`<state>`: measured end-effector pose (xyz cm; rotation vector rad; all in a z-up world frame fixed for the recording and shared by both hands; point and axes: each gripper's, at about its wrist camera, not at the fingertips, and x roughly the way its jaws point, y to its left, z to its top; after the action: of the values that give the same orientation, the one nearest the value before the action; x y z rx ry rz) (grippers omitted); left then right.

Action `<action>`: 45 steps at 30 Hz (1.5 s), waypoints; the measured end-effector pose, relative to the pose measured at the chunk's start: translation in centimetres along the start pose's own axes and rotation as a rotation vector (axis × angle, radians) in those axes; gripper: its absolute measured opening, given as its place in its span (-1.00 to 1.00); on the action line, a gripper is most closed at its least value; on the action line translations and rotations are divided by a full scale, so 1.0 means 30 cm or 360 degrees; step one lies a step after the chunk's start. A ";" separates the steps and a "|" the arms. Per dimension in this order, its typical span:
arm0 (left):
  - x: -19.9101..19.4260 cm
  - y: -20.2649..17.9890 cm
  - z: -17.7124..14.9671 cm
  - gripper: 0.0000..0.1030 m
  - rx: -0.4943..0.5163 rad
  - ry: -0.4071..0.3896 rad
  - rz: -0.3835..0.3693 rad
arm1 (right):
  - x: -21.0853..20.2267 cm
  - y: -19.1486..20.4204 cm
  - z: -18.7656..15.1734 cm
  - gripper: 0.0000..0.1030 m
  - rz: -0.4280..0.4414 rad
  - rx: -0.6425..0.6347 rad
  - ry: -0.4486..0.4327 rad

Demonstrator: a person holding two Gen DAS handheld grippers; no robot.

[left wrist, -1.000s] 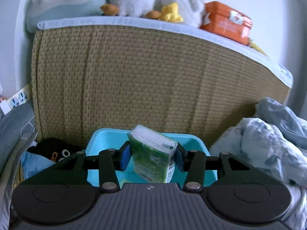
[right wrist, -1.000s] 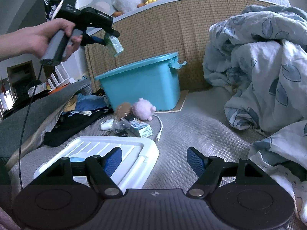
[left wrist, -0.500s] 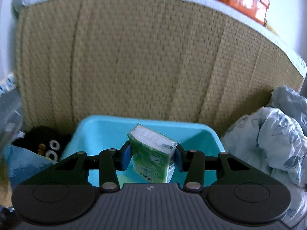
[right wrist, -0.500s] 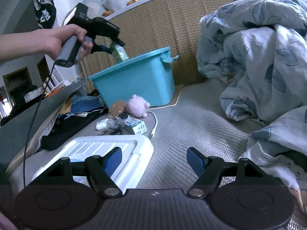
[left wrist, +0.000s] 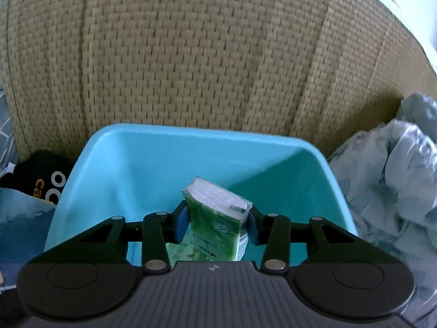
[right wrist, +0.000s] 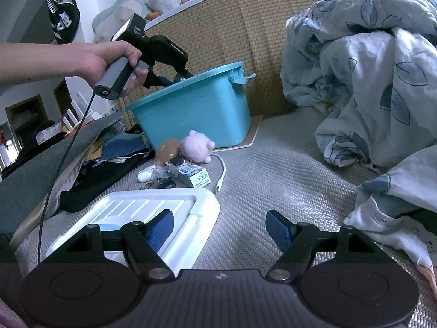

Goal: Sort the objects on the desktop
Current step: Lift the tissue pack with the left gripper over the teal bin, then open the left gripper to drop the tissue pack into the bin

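The green tissue pack is pinched between the blue pads of the left tongs and hangs inside the mouth of the turquoise bin, a little below its rim. Another green pack seems to lie on the bin floor under it, but I cannot tell surely. To do this step well, I think the tongs should go a little lower over the middle of the bin and then open gently, so the pack falls flat and does not hit the wall.

In the right wrist view, the left hand grips the handle with the arm stretched out, tongs tilted downward over the bin's near edge. The right tongs are spread wide, holding nothing, low above the bed beside the white lid.
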<state>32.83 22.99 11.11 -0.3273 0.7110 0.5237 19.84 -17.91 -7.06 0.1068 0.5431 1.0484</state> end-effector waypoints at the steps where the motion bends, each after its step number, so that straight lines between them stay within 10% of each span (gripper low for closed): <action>1: 0.007 0.003 -0.004 -0.10 -0.0003 0.0011 0.0007 | 0.000 0.000 0.000 0.54 0.0001 -0.0001 -0.0001; 45: 0.021 0.042 -0.054 -0.03 0.0008 0.0069 0.0050 | 0.014 -0.017 0.003 0.54 0.0015 0.0016 0.0020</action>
<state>31.66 23.52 9.39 -0.3239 0.7604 0.5454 20.45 -17.80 -7.30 0.1120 0.5600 1.0565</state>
